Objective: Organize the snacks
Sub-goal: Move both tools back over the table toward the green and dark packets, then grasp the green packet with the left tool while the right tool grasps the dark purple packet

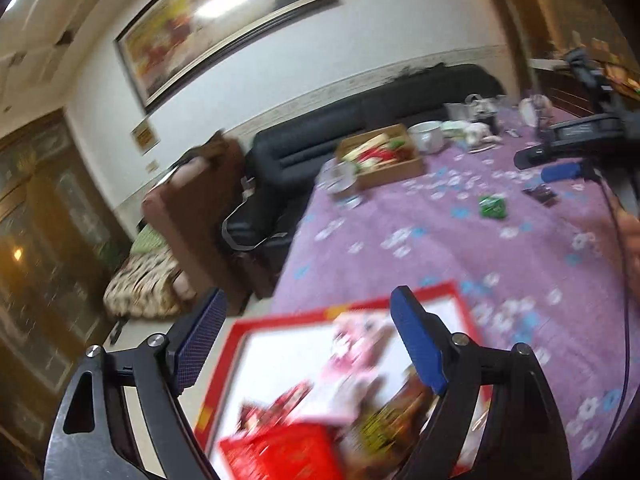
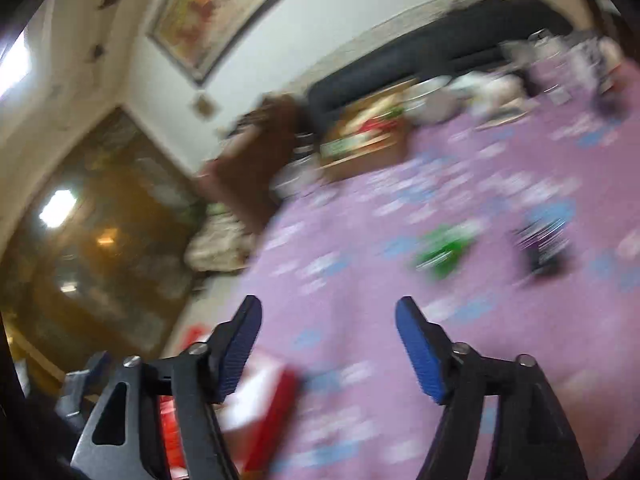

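Note:
A red-rimmed box (image 1: 440,290) with a white inside sits at the near edge of the purple table. It holds several snack packs, among them a pink one (image 1: 360,344) and a red one (image 1: 276,452). My left gripper (image 1: 308,304) is open and empty, just above the box. My right gripper (image 2: 328,312) is open and empty above the tablecloth; the red box (image 2: 276,400) is at its lower left. A green snack packet (image 1: 493,206) and a dark packet (image 1: 541,194) lie loose on the cloth; they show blurred in the right wrist view, the green packet (image 2: 444,250) and the dark packet (image 2: 546,246).
A cardboard box (image 1: 394,170) with snacks stands at the table's far side, beside a glass (image 1: 340,180) and a white bowl (image 1: 428,134). Cups and clutter fill the far right. The other gripper (image 1: 568,140) shows at the right edge. A black sofa (image 1: 304,140) lies beyond.

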{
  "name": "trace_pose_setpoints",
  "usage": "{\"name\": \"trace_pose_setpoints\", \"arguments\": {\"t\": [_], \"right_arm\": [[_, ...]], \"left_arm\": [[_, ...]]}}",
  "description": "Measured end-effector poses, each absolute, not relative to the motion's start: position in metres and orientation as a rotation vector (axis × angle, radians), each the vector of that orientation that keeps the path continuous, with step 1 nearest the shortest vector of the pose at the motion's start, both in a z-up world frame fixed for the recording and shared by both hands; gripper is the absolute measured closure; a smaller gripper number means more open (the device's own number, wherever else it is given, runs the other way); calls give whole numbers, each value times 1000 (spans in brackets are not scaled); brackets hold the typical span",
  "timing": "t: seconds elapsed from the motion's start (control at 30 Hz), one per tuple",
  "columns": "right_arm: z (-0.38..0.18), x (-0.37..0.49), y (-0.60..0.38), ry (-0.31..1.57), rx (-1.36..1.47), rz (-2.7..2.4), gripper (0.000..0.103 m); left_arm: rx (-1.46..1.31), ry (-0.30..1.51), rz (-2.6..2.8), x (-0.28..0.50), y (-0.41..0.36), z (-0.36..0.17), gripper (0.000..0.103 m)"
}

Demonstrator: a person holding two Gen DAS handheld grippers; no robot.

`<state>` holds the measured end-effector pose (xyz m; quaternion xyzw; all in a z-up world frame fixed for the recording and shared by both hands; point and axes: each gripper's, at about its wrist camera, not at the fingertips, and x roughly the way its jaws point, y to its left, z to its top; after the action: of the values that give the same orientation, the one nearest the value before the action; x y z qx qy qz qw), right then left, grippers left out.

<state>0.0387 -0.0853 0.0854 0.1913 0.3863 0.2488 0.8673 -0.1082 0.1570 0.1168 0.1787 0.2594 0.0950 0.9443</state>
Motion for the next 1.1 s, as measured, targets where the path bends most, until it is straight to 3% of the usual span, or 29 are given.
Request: {"name": "trace_pose_setpoints", "arguments": {"t": [0.23, 0.6, 0.63, 0.77, 0.87, 1.1], "right_arm": [[44, 98, -175, 817, 549, 305, 30], [23, 114, -153, 861, 347, 255, 33], [20, 115, -148, 868, 296, 230, 38], [16, 115, -124, 870, 52, 112, 74], [11, 118, -124, 877, 18, 79, 76], [16, 127, -177, 902, 311, 77, 77]], "left_arm": [[402, 637, 24, -34, 99, 104, 18], [361, 677, -26, 59, 41, 82, 18], [369, 679, -32, 63, 38, 80, 18], [411, 679, -27, 80, 27, 68, 18], [427, 693, -46, 89, 17, 59, 18], [429, 713, -110, 104, -15, 43, 18]]}}
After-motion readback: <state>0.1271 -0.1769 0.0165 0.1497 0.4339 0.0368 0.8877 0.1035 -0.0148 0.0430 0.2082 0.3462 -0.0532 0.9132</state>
